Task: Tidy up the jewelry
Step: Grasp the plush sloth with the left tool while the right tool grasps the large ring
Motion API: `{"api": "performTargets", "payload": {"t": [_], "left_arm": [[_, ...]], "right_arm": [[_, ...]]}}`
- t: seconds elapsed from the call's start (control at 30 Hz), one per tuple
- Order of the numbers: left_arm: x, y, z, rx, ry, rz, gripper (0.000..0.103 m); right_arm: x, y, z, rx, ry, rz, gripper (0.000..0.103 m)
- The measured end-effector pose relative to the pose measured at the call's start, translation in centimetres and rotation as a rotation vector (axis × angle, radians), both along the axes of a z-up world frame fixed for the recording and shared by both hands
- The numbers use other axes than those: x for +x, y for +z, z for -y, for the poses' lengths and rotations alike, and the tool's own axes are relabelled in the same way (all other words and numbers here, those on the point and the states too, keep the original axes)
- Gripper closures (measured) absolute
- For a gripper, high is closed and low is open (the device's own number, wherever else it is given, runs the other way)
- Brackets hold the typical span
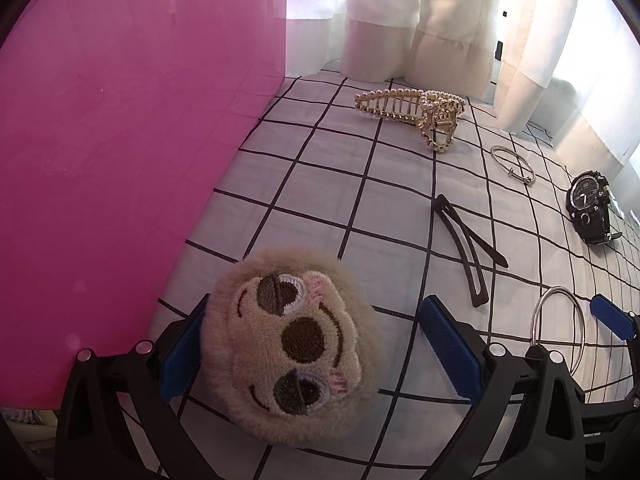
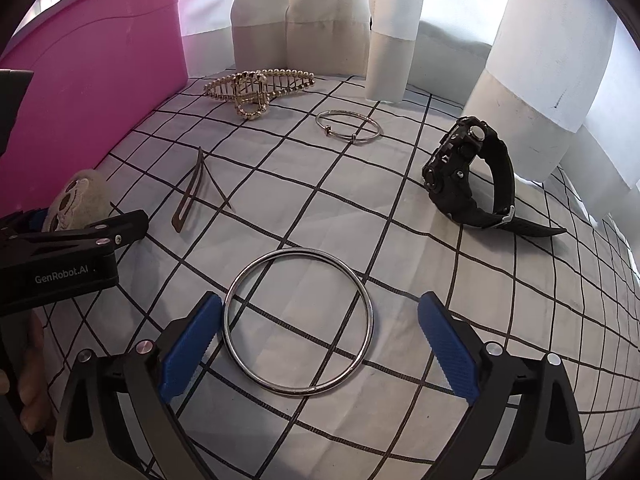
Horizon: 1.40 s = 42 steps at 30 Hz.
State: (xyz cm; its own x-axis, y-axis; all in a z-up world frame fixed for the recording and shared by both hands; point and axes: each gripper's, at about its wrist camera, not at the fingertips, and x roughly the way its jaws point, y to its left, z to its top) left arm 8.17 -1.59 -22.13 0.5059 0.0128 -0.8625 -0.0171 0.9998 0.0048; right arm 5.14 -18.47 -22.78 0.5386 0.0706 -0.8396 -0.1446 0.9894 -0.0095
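Both grippers hang low over a white bedcover [image 2: 400, 240] checked with thin black lines. Right gripper [image 2: 320, 344] has its jaws spread wide, a large silver bangle [image 2: 298, 322] lying flat between the blue pads; the bangle's left edge sits just beside the left pad [image 2: 188, 354], though I cannot tell whether they touch, and the right pad stands clear of it. Left gripper [image 1: 316, 356] is also spread, with a round plush sloth-face piece [image 1: 290, 344] between its pads (its furry edge lies against the left pad, while the right pad [image 1: 450, 350] is apart from it), so nothing is pinched. In the right wrist view that gripper shows at the left edge, with a person's fingers [image 2: 28, 392] behind it. Further out on the cover lie a dark snap hair clip [image 2: 196, 190], sprung open, a gold pearl-studded claw clip [image 2: 256, 90] near the curtain, a thin silver cuff bracelet [image 2: 348, 126] and a black sport watch [image 2: 472, 174] standing on its side with the strap buckled. A pink plastic bin [image 2: 92, 92] stands at the left, its wall close to the plush piece. Cream curtains [image 2: 304, 12] hang at the far edge of the cover.
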Motion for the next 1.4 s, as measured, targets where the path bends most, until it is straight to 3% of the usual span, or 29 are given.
{"api": "performTargets", "payload": {"t": [0.4,0.47,0.53,0.6,0.73,0.97,1.4], "left_arm": [[-0.1,0.2,0.1,-0.004,-0.019,0.017,0.008],[-0.3,0.3,0.1,-0.005,-0.023,0.022,0.012],[-0.6,0.5,0.2,-0.006,-0.029,0.03,0.024],[-0.8,0.7,0.4,-0.007,-0.039,0.038,0.036],[-0.9,1.0,0.7,-0.012,-0.062,0.038,0.05],[-1.7,1.7,0.8,-0.042,-0.079,0.033,0.054],[-4.4,5.6,2.4,-0.084,-0.152,0.092,0.054]], "right_arm": [[-0.4,0.0,-0.1,0.007,0.017,0.01,0.011],[-0.7,0.1,-0.1,0.008,0.017,0.017,0.012],[-1.0,0.2,-0.1,0.004,0.018,0.029,0.018],[-1.2,0.3,-0.1,0.009,0.021,0.032,0.032],[-1.2,0.4,0.0,0.016,0.019,0.039,0.032],[-1.7,0.7,0.7,0.045,0.0,0.041,0.032],[-3.5,2.7,2.3,0.08,-0.039,0.077,0.032]]}}
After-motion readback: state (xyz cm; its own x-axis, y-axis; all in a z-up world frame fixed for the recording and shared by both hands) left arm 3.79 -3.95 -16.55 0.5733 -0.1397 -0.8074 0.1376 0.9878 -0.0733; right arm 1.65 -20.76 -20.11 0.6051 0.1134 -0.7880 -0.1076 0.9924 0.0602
